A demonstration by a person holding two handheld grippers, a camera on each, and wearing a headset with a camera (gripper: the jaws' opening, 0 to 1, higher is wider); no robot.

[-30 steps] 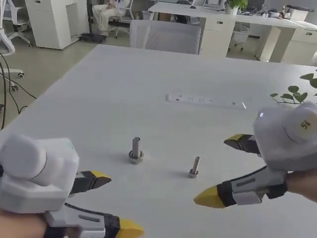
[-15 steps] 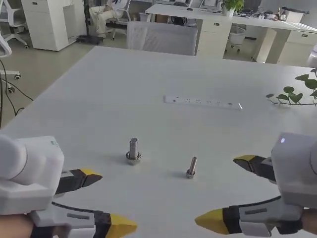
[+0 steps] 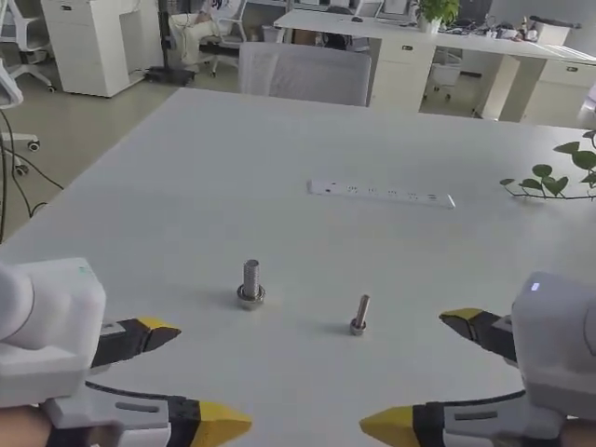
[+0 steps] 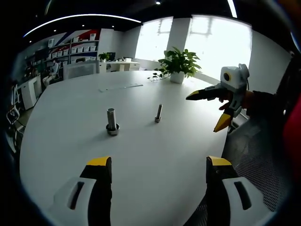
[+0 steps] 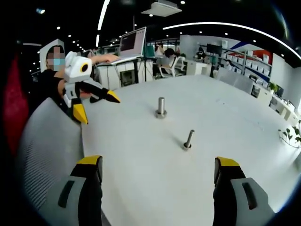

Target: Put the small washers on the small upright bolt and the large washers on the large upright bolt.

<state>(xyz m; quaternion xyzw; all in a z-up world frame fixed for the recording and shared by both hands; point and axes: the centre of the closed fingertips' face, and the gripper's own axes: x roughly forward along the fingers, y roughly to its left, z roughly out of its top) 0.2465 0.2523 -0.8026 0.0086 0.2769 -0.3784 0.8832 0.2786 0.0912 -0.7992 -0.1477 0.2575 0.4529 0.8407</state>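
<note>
Two bolts stand upright on the white table. The large bolt is on the left, with a wider metal ring around its foot. The thin small bolt stands to its right. My left gripper is open at the near left edge, well short of the large bolt, with nothing between its yellow tips. My right gripper is open at the near right, apart from the small bolt. The left gripper view shows the large bolt, small bolt and right gripper. The right gripper view shows both bolts and the left gripper.
A white power strip lies across the table beyond the bolts. A leafy plant reaches in at the right edge. A grey chair stands at the table's far side. Bare tabletop surrounds the bolts.
Both grippers have drawn back toward me and lower in the view, the right one most. The bolts have not moved on the table.
</note>
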